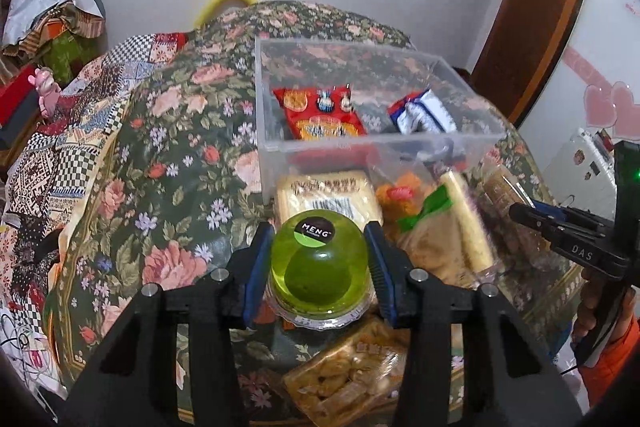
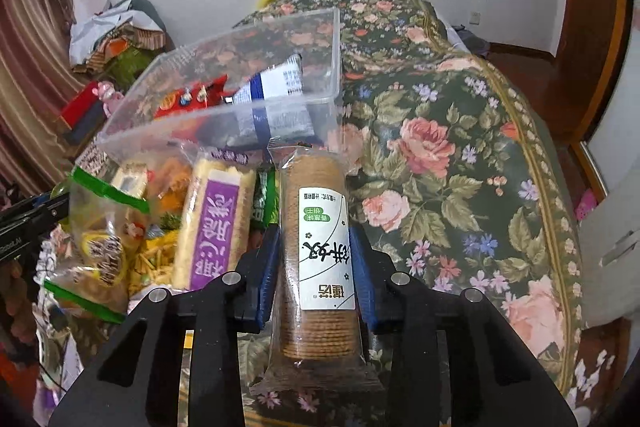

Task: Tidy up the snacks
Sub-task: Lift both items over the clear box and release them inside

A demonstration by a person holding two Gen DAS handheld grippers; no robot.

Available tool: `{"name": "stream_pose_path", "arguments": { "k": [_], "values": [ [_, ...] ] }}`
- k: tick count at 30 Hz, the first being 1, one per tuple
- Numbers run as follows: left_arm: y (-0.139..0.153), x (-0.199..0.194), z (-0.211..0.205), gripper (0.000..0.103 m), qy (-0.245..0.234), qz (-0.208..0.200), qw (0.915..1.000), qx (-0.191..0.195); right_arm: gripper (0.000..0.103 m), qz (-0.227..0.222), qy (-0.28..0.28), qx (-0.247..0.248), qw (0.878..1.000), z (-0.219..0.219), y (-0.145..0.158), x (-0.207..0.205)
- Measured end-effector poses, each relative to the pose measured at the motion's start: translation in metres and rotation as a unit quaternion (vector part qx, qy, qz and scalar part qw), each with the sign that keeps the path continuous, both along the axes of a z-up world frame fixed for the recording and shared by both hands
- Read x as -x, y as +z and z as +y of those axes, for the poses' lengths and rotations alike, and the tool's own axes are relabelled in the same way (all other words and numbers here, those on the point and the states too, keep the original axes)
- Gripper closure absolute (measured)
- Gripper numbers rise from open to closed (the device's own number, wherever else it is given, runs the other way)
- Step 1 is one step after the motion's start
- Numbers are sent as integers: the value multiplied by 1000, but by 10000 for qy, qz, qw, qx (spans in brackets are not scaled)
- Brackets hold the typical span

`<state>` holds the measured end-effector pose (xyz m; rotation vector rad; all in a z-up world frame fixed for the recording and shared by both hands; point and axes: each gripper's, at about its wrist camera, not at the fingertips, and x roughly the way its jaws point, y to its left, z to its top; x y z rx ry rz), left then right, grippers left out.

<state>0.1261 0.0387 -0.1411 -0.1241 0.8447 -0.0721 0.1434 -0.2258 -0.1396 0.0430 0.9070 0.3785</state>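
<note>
Left wrist view: snacks on a floral-clothed table [image 1: 188,163], clear bin [image 1: 360,143] as landmark.

The clear bin stands on the table and holds a red snack packet [image 1: 320,111] on its left side and a blue-and-white packet [image 1: 424,113] on its right. Just in front of the bin lies a row of loose packs, among them a pale cracker pack [image 1: 328,197] and a purple-labelled wafer pack [image 2: 216,223]. In front of that row, the left gripper [image 1: 320,263] is closed on a green jelly cup [image 1: 318,271], its blue pads against both sides of the cup. A tray of fried pastry [image 1: 348,375] lies below the cup, farthest from the bin. Right wrist view: at the bin's near right corner, the right gripper [image 2: 318,271] is clamped on a sleeve of round biscuits [image 2: 316,255], which points toward the bin.
</note>
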Motion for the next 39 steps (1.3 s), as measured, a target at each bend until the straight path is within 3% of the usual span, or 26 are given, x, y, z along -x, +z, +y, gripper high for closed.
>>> {"name": "stream_pose_path", "arguments": {
  "k": [9, 10, 11, 12, 15, 19, 21, 23, 24, 30, 33, 35, 39],
  "values": [
    [28, -3, -5, 57, -62, -353, 9994, -16, 72, -483, 65, -93, 9988, 8, 35, -3],
    [32, -5, -5, 57, -69, -394, 9992, 9, 77, -547, 79, -97, 9984, 10, 39, -3],
    [34, -6, -5, 57, -71, -418, 9991, 33, 93, -605, 117, -117, 9980, 12, 43, -4],
    [37, -8, -5, 57, -74, -441, 9990, 65, 101, -633, 167, -155, 9977, 14, 46, -4],
    [44, -14, -6, 57, -66, -519, 9986, 124, 100, -743, 245, -196, 9967, 20, 57, -8],
    [46, -17, -7, 57, -50, -573, 9983, 134, 96, -657, 296, 75, 9974, 28, 50, -14],
    [44, -17, -6, 57, -65, -554, 9983, 139, 82, -424, 374, 113, 9983, 29, 38, -15],
    [40, -15, -6, 57, -72, -503, 9986, 125, 60, -274, 351, 228, 9987, 28, 24, -14],
    [38, -14, -6, 57, -73, -467, 9988, 114, 59, -230, 339, 313, 9987, 28, 19, -13],
    [30, -12, -3, 57, -46, -348, 9993, 105, 59, 475, 450, 546, 9964, 25, -32, -16],
    [29, -12, -1, 57, -19, -336, 9994, 127, 59, 464, 444, 592, 9962, 25, -39, -17],
    [29, -11, 0, 57, -4, -336, 9993, 139, 70, 393, 428, 651, 9962, 26, -37, -16],
    [30, -11, 1, 57, 26, -357, 9993, 142, 71, 376, 405, 545, 9970, 23, -32, -12]
  ]
}}
